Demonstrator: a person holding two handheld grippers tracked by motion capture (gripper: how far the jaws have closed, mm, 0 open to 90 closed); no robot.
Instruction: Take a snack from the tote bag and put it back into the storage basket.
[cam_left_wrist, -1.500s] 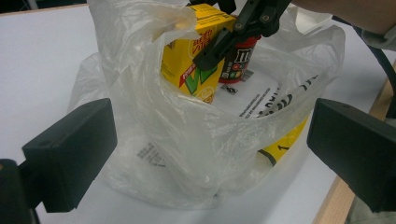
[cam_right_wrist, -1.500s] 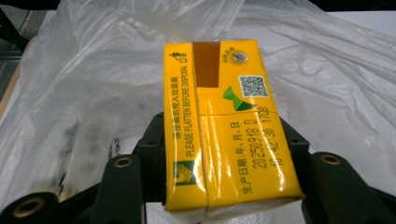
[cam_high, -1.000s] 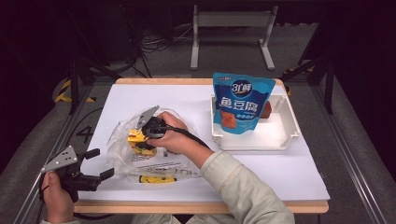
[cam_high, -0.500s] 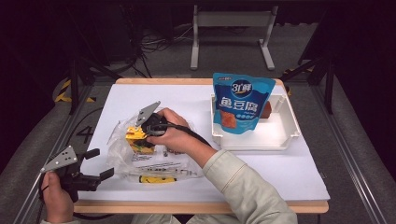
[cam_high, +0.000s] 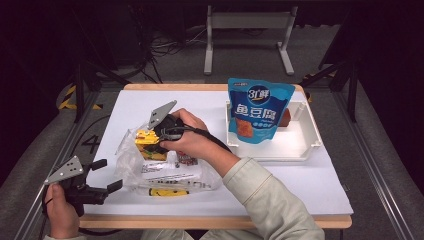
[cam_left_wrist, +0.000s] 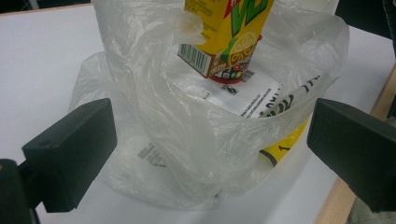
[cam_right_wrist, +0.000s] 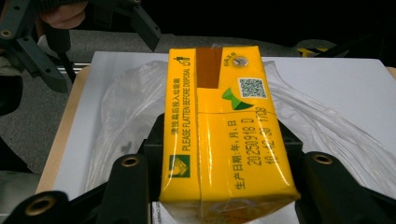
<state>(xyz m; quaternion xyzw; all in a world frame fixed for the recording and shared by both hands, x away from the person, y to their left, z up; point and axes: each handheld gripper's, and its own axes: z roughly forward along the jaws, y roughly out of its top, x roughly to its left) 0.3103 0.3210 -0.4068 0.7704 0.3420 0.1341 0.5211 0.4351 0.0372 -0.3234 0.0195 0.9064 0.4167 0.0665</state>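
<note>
**Kid:** What do you see from up high?

**Me:** Left of the middle, my right gripper (cam_high: 159, 136) is clamped on a yellow drink carton (cam_high: 148, 141), just over the clear plastic bag (cam_high: 165, 172). My left gripper (cam_high: 100, 176) sits at the lower left with its jaws apart and nothing in them. The blue snack pouch (cam_high: 259, 111) stands in the white tray (cam_high: 313, 131) on the right.

**Kid:** And from your left gripper?

**Me:** The carton (cam_left_wrist: 231, 35) hangs at the top of the frame, low end inside the bag's (cam_left_wrist: 187, 135) mouth. I think the bag could catch on it and lift too, because nothing holds the bag down.

**Kid:** And your right gripper?

**Me:** The carton (cam_right_wrist: 224, 126) lies in the middle, a jaw pressed on each side. It is shiny, so it might slip out and fall.
</note>
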